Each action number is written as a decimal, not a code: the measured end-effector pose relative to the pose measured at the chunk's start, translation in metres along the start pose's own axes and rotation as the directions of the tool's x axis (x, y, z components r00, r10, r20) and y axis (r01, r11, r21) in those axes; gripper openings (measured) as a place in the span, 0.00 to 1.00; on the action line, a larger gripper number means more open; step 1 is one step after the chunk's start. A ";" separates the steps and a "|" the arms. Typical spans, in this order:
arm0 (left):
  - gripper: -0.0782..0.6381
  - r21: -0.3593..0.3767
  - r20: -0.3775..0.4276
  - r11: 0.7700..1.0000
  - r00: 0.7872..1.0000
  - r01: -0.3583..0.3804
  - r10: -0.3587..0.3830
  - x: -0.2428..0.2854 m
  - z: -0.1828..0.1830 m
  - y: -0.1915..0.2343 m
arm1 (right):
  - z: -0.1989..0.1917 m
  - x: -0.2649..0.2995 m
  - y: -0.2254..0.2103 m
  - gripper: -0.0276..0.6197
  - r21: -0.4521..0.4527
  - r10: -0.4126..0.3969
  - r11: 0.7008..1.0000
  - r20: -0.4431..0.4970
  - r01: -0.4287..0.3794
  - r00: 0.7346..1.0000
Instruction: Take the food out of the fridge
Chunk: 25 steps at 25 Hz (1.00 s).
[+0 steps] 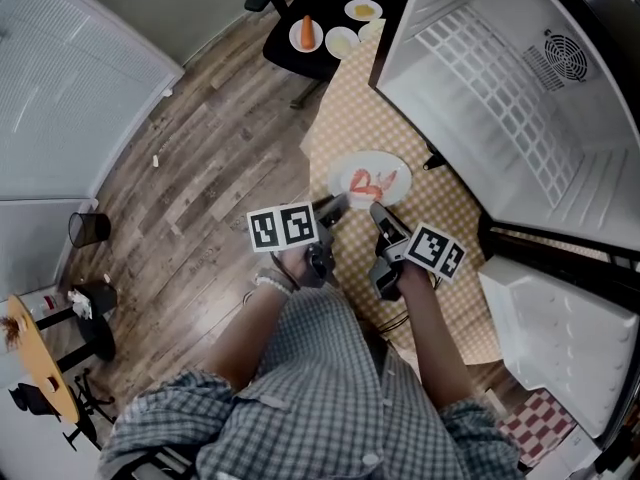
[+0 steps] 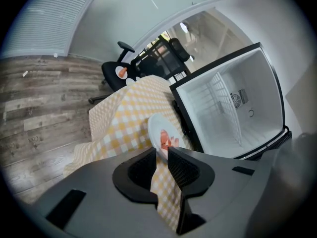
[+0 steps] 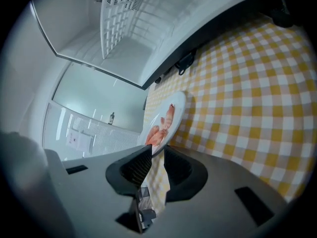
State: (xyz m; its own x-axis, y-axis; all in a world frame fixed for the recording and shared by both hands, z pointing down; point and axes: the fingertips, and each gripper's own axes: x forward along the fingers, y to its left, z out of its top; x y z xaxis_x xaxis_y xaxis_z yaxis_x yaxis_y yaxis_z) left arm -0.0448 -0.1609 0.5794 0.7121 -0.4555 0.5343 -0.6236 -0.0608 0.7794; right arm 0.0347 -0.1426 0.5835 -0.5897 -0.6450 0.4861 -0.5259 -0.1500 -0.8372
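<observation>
A white plate of pink shrimp (image 1: 370,178) sits low over the yellow checked cloth (image 1: 440,218) in front of the open, empty fridge (image 1: 520,98). My left gripper (image 1: 338,206) grips the plate's near rim from the left, and my right gripper (image 1: 378,210) grips it just beside. In the left gripper view the plate (image 2: 159,130) runs edge-on into the narrow gap of my left gripper (image 2: 161,152). In the right gripper view the plate (image 3: 166,120) likewise enters my right gripper (image 3: 157,150), shrimp side facing left.
A black chair at the far end of the cloth holds a plate with a carrot (image 1: 306,34) and two more plates (image 1: 362,10). The fridge's lower door (image 1: 550,338) hangs open at right. A wire bin (image 1: 88,229) stands on the wooden floor at left.
</observation>
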 end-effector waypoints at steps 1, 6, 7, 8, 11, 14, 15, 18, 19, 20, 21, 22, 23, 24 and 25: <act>0.21 0.004 -0.007 1.000 1.000 -0.005 0.005 0.002 -0.002 0.002 | -0.001 0.001 -0.003 0.14 -0.002 -0.008 1.000 -0.002 0.008 1.000; 0.22 0.030 -0.054 0.999 0.998 -0.024 0.026 0.008 -0.010 0.012 | -0.007 0.004 -0.014 0.14 -0.006 -0.052 0.999 -0.009 0.052 0.999; 0.22 0.029 -0.059 0.999 0.998 -0.028 0.029 0.009 -0.010 0.014 | -0.007 0.005 -0.015 0.14 -0.009 -0.058 0.998 -0.010 0.058 0.998; 0.22 0.029 -0.064 0.999 0.997 -0.031 0.033 0.010 -0.011 0.015 | -0.007 0.005 -0.015 0.14 -0.013 -0.065 0.998 -0.011 0.065 0.998; 0.23 0.031 -0.086 0.999 0.995 -0.043 0.045 0.011 -0.013 0.017 | -0.009 0.004 -0.017 0.14 -0.032 -0.094 0.995 -0.015 0.094 0.995; 0.23 0.045 -0.115 0.998 0.992 -0.045 0.050 0.011 -0.014 0.017 | -0.010 0.004 -0.016 0.14 -0.064 -0.124 0.990 -0.013 0.123 0.992; 0.23 0.052 -0.125 0.998 0.991 -0.041 0.047 0.011 -0.014 0.016 | -0.009 0.004 -0.015 0.14 -0.071 -0.129 0.989 -0.010 0.128 0.992; 0.29 0.071 -0.146 0.997 0.988 -0.036 0.046 0.009 -0.014 0.014 | -0.009 0.002 -0.015 0.17 -0.069 -0.131 0.989 -0.001 0.130 0.991; 0.29 0.082 -0.148 0.996 0.988 -0.044 0.055 0.006 -0.014 0.014 | -0.009 0.000 -0.015 0.17 -0.068 -0.136 0.988 0.003 0.136 0.991; 0.29 0.098 -0.147 0.994 0.987 -0.056 0.070 0.003 -0.015 0.015 | -0.009 -0.003 -0.017 0.17 -0.070 -0.148 0.987 0.006 0.148 0.989; 0.29 0.121 -0.146 0.990 0.985 -0.070 0.087 -0.001 -0.016 0.016 | -0.009 -0.007 -0.020 0.17 -0.078 -0.166 0.983 0.010 0.166 0.986; 0.29 0.153 -0.145 0.985 0.984 -0.083 0.106 -0.005 -0.017 0.016 | -0.009 -0.012 -0.023 0.17 -0.091 -0.190 0.978 0.016 0.190 0.982; 0.29 0.189 -0.146 0.977 0.982 -0.095 0.124 -0.009 -0.018 0.016 | -0.008 -0.018 -0.026 0.17 -0.106 -0.216 0.970 0.025 0.217 0.976; 0.28 0.225 -0.146 0.969 0.979 -0.105 0.140 -0.012 -0.020 0.016 | -0.007 -0.024 -0.029 0.17 -0.121 -0.243 0.961 0.041 0.247 0.969; 0.27 0.256 -0.147 0.960 0.977 -0.111 0.152 -0.015 -0.021 0.014 | -0.004 -0.032 -0.031 0.17 -0.139 -0.270 0.951 0.063 0.276 0.961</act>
State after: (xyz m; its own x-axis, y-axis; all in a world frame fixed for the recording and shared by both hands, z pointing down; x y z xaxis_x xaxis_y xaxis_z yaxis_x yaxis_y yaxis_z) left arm -0.0579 -0.1363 0.5890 0.6488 -0.3235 0.6888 -0.7602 -0.2353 0.6055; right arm 0.0671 -0.1142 0.5955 -0.3862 -0.6262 0.6773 -0.7482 -0.2167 -0.6270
